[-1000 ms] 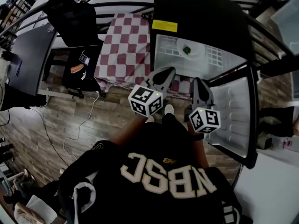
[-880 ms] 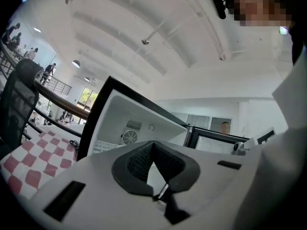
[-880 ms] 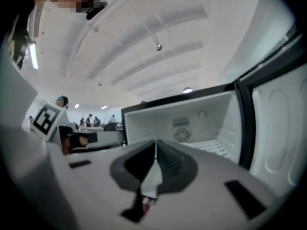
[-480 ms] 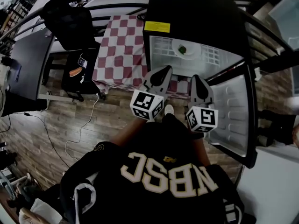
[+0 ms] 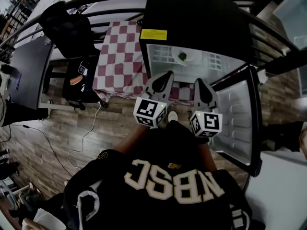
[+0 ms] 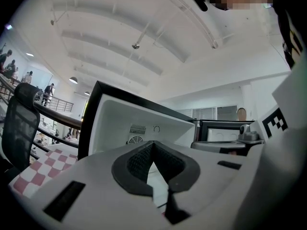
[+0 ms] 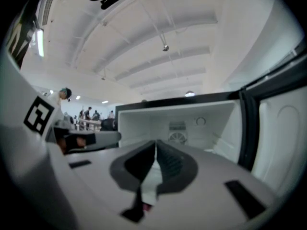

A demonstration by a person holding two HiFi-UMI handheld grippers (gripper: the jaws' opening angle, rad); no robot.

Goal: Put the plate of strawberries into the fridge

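Note:
A white plate with strawberries [image 5: 185,56] rests on the wire shelf inside the open black fridge [image 5: 201,18]. My left gripper [image 5: 163,75] and right gripper [image 5: 200,83] are held side by side in front of the fridge opening, outside it and well short of the plate. Both are shut with nothing between their pads. In the left gripper view the left gripper [image 6: 153,145] points at the fridge's white interior [image 6: 139,123]. The right gripper [image 7: 156,145] in its own view also faces the white cavity [image 7: 192,123].
The fridge door [image 5: 240,114] stands open to the right of the right gripper. A red-and-white checked table [image 5: 120,56] stands left of the fridge, with a black office chair [image 5: 67,23] beyond it. A cable [image 5: 86,133] trails over the wooden floor.
Both grippers have drawn back a little from the fridge, toward the person's body. The fridge and table have shifted left and up in the head view. The plate stays on the shelf.

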